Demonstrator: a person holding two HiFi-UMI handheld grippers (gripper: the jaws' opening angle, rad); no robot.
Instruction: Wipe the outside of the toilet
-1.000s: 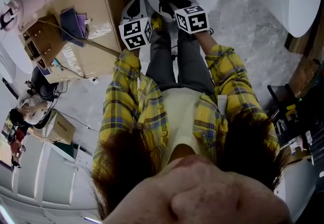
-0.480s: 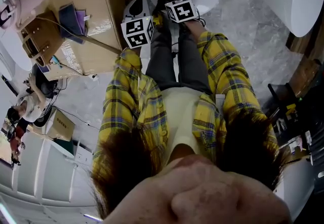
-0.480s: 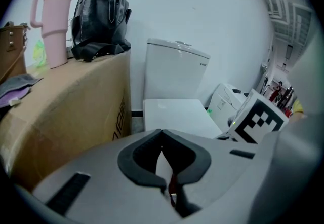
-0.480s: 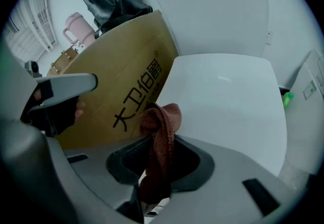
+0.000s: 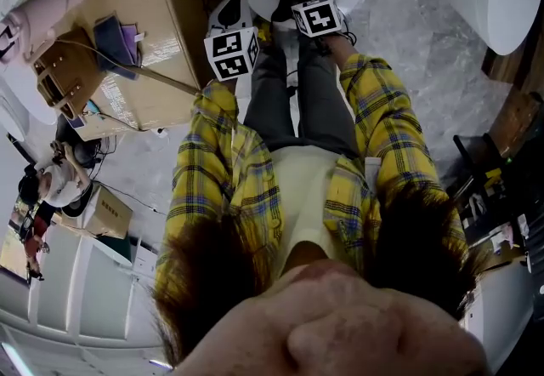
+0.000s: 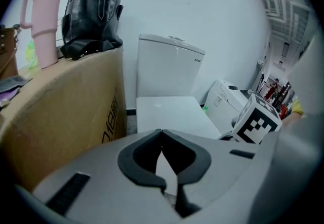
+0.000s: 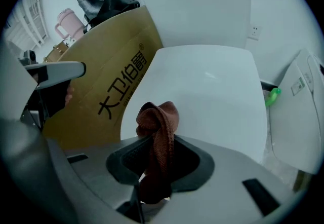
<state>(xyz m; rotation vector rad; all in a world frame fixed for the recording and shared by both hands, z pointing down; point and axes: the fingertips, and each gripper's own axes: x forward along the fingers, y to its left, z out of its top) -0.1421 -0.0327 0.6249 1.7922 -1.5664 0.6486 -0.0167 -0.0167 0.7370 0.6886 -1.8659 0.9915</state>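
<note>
As right gripper [image 7: 155,139] clamps cloth [image 7: 161,115] near toilet [image 7: 212,81], left gripper [image 6: 161,133] closed

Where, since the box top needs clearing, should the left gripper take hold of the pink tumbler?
Probably the side handle of the pink tumbler, approached from the side away from the black bag. The tumbler stands upright on the cardboard box, its handle sticking out clear, while the bag crowds the other side.

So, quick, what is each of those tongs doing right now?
Left tongs: closed, nothing in them.
Right tongs: closed on a brown cloth.
</note>
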